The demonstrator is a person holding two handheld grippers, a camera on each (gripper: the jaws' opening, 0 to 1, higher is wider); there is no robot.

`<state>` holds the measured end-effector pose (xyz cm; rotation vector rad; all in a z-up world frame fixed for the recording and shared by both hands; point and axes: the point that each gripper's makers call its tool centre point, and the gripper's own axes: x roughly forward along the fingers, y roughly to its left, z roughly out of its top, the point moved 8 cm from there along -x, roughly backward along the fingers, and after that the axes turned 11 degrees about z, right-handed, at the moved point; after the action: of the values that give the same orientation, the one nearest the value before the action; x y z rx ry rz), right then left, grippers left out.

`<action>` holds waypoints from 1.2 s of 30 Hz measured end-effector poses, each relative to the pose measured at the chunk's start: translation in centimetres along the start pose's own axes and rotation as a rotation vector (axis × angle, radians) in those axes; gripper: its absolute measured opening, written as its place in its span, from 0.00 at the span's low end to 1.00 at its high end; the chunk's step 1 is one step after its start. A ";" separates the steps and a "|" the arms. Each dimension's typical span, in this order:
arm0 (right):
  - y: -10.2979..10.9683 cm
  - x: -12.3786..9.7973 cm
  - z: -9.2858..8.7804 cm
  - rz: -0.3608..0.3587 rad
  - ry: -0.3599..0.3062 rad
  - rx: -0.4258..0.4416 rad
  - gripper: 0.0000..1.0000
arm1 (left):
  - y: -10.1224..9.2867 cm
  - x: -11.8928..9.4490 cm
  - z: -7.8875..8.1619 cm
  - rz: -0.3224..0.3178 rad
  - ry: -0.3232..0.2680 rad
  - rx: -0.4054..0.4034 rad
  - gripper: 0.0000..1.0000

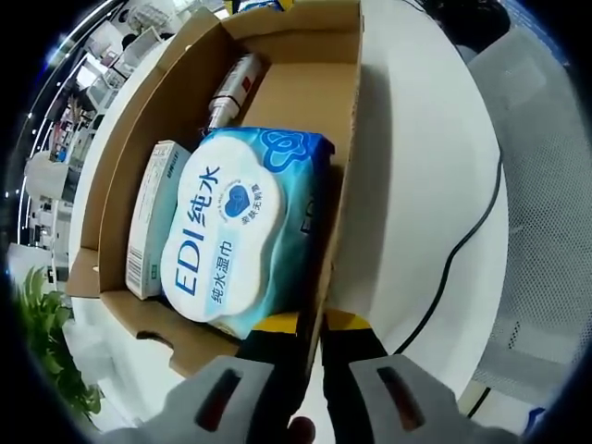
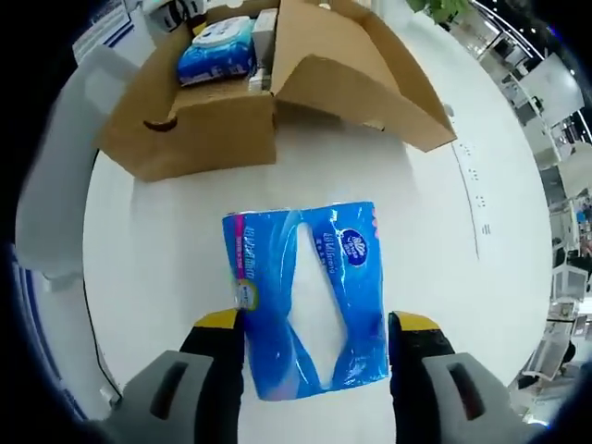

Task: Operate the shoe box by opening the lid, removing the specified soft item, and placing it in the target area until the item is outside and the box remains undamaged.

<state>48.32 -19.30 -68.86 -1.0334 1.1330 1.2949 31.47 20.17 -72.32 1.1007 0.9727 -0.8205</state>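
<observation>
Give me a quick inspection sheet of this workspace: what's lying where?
Surface: white table, round-edged.
Job's things: cardboard box open, flaps up; blue tissue pack outside on the table.
Clutter: wet wipes pack, small white carton and a tube inside the box.
Grippers: left hand-held gripper closed on the box wall; right hand-held gripper open around the tissue pack.
Cables: black cable across the table.
Surroundings: green plant, shelves behind.
</observation>
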 end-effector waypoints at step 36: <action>10.5 -11.1 7.0 -0.343 -0.363 0.263 0.47 | 0.1 -0.1 0.1 -0.034 0.017 0.024 0.04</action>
<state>38.65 -14.01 -56.17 -0.7225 0.7828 0.9784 31.49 20.12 -72.16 1.1159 1.0001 -0.8535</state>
